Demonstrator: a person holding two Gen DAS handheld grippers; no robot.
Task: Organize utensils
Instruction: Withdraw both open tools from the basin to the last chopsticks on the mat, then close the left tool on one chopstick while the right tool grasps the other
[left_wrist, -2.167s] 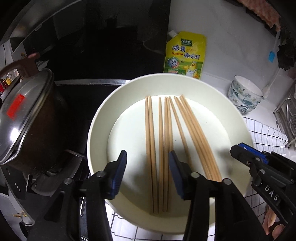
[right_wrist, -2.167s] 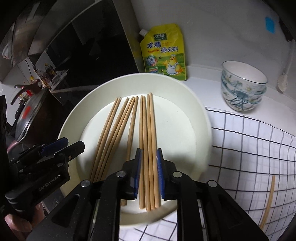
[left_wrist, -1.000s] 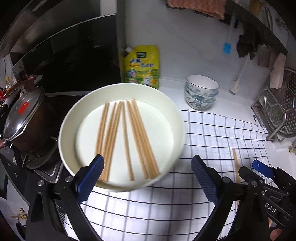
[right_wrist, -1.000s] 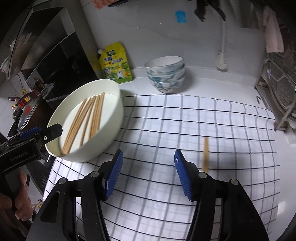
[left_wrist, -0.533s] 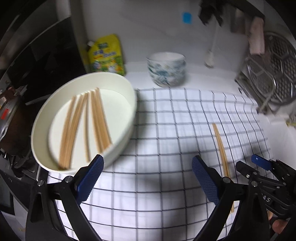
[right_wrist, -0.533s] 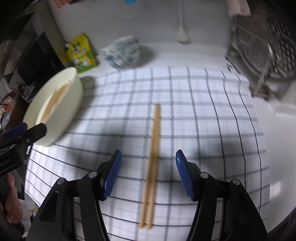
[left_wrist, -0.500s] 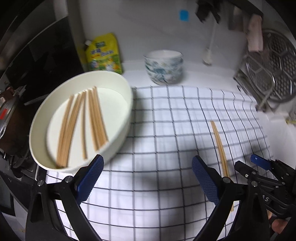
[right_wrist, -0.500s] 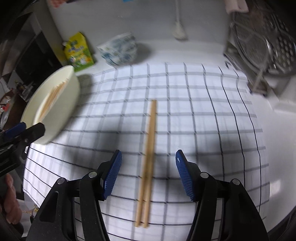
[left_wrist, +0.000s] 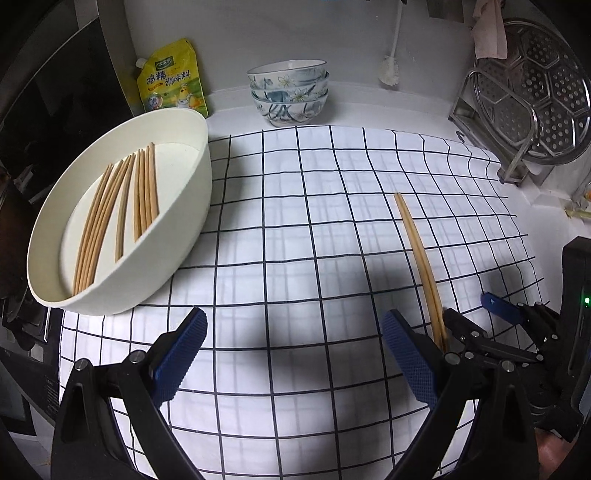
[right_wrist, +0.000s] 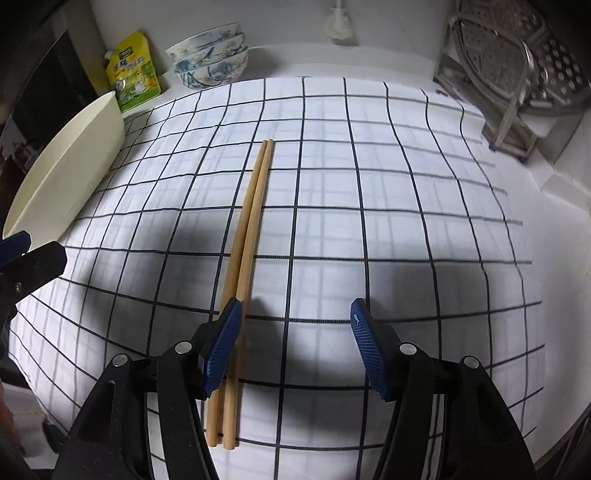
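Observation:
A pair of wooden chopsticks (right_wrist: 251, 229) lies side by side on the checked cloth (right_wrist: 369, 184). My right gripper (right_wrist: 295, 332) hovers low over their near end, open. The sticks run just inside its left pad (right_wrist: 223, 343), and nothing presses on them. My left gripper (left_wrist: 295, 350) stands wide open over bare cloth, left of the same pair (left_wrist: 417, 251). The right gripper (left_wrist: 498, 314) shows at that view's right edge. A large white bowl (left_wrist: 184, 206) at the left holds several more chopsticks (left_wrist: 122, 206).
Stacked patterned bowls (left_wrist: 290, 92) and a yellow seasoning pouch (left_wrist: 171, 81) stand at the back wall. A steamer plate on a metal rack (left_wrist: 532, 96) fills the right back corner. A brush (left_wrist: 391, 70) hangs on the wall. The dark stove lies left of the bowl.
Both grippers swung right, away from the white bowl, and sank toward the cloth. Both sets of jaws widened. The chopstick pair on the cloth came up close between the right gripper's fingers.

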